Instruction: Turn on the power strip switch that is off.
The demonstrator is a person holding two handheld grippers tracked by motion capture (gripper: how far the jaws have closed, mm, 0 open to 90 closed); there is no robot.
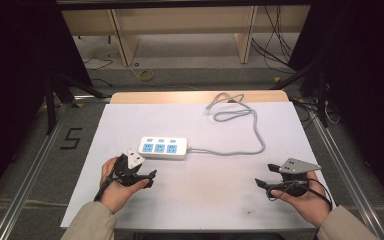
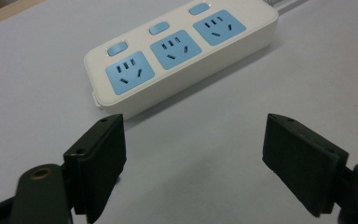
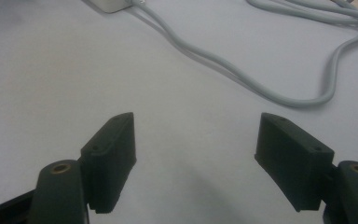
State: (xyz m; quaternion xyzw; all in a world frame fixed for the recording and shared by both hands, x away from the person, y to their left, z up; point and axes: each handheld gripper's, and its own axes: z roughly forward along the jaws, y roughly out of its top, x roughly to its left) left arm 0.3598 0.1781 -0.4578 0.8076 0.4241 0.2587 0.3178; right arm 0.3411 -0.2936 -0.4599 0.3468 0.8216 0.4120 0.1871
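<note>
Fingers [image 2: 303, 163] spread, power strip [image 2: 182, 51] end cropped

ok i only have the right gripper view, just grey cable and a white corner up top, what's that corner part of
Observer: A white power strip with three blue sockets, each with a blue button beside it.
Operator: is the other gripper near it
Observer: Yes. The left gripper sits just in front of the strip's left end, apart from it, jaws open and empty.
Operator: where does the cable end up
Observer: The grey cable leaves the strip's right end, bends back and ends in loose loops near the far edge of the white table sheet.
</note>
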